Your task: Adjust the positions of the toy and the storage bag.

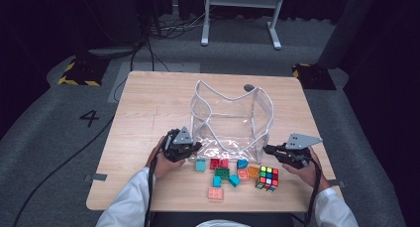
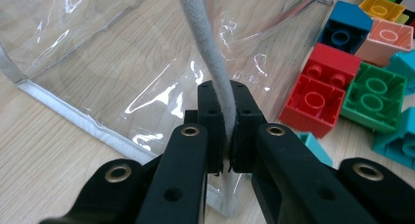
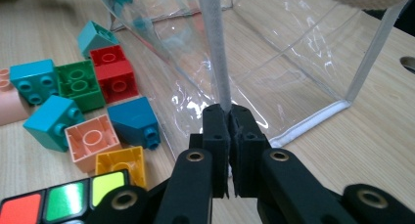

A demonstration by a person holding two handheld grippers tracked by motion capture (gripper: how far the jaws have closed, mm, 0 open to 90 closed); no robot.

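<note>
Nearest the person, one puzzle cube [image 1: 267, 178] and about nine toy blocks [image 1: 224, 173] lie just before a clear plastic bag [image 1: 233, 120] on the table [image 1: 148, 113]. Beyond them, the left gripper [image 1: 194, 148] is clamped on one white bag strap [image 2: 208, 53], the right gripper [image 1: 268, 149] on another strap [image 3: 214, 48]. Farther off, left of the bag, the floor reads "4" [image 1: 89, 118].
</note>
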